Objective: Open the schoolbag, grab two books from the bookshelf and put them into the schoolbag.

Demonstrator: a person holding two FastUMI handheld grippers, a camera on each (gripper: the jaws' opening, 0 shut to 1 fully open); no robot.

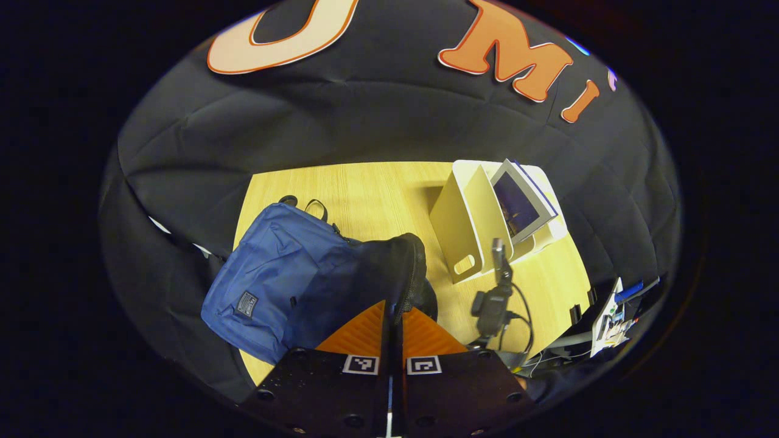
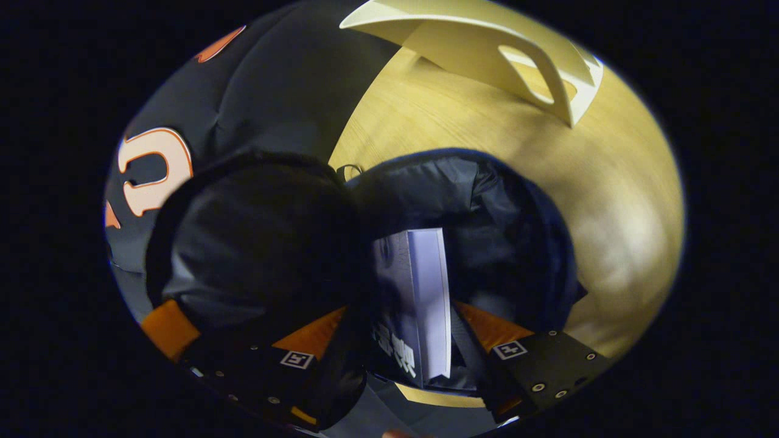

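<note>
Your left gripper (image 1: pixel 394 316) is pinching the schoolbag's (image 1: pixel 277 280) dark flap, jaws closed on it. Your right gripper (image 2: pixel 420 331) is clamping a book (image 2: pixel 420 298) inside the schoolbag's mouth, its lower half hidden. Beyond the schoolbag, the bookshelf (image 1: pixel 471 228) is holding another book (image 1: pixel 517 207).

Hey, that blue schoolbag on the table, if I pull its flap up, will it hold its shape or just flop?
Probably flop: the schoolbag is soft, creased fabric, and its flap sags where the left gripper pinches it. It looks light, so it may slide on the smooth table. The book adds little stiffness.
</note>
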